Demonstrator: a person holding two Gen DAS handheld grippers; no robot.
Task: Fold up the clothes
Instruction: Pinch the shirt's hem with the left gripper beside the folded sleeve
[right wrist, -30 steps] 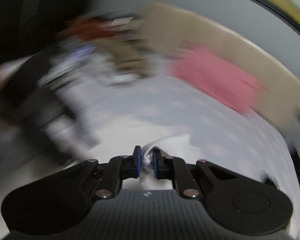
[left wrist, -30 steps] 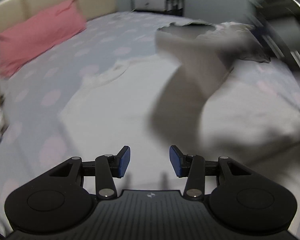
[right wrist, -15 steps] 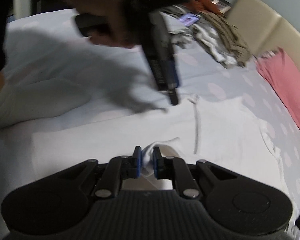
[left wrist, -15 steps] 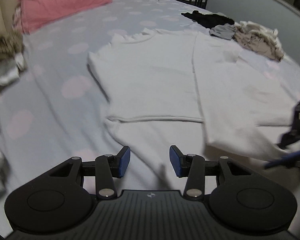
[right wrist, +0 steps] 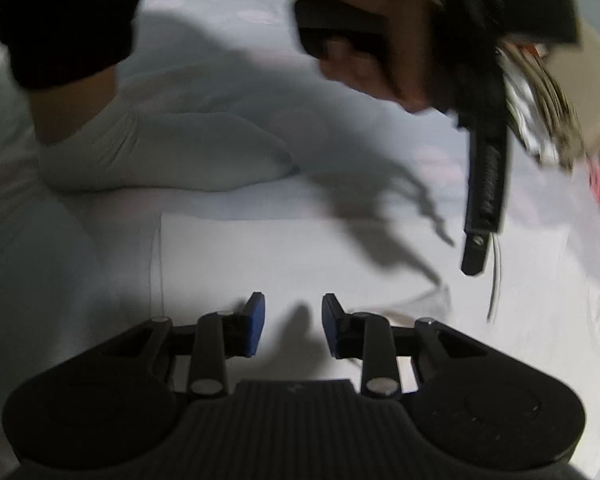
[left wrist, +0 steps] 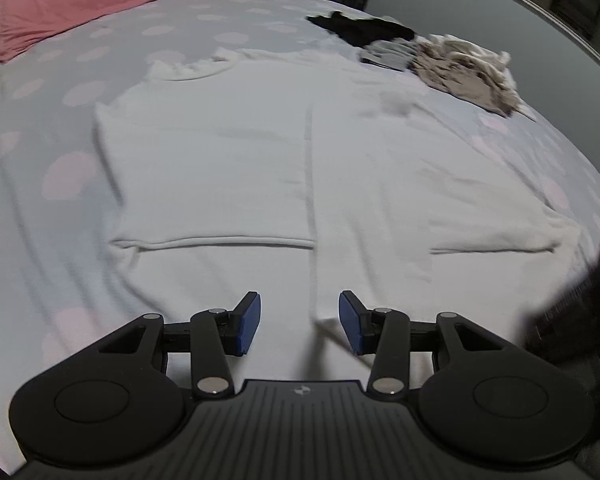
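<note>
A white shirt [left wrist: 220,148] lies flat on the dotted bedsheet [left wrist: 48,184], its right side folded over toward the middle, with the fold's edge [left wrist: 309,184] running down the centre. My left gripper [left wrist: 299,322] hovers open just above the near hem, nothing between its blue pads. In the right wrist view my right gripper [right wrist: 293,322] is opening over the white shirt [right wrist: 300,248]; no cloth sits between its pads. The other gripper, held by a hand [right wrist: 384,40], hangs at the upper right of that view.
A pink pillow [left wrist: 76,0] lies at the head of the bed. A heap of dark, grey and beige clothes [left wrist: 432,56] sits at the far right. A person's white-socked foot [right wrist: 160,152] rests on the bed beside the shirt. A dark sleeve [left wrist: 588,312] crosses the right edge.
My right gripper brought the shirt's side over, came down and let go of the cloth; its jaws have parted. My left gripper stayed open and shifted closer to the hem.
</note>
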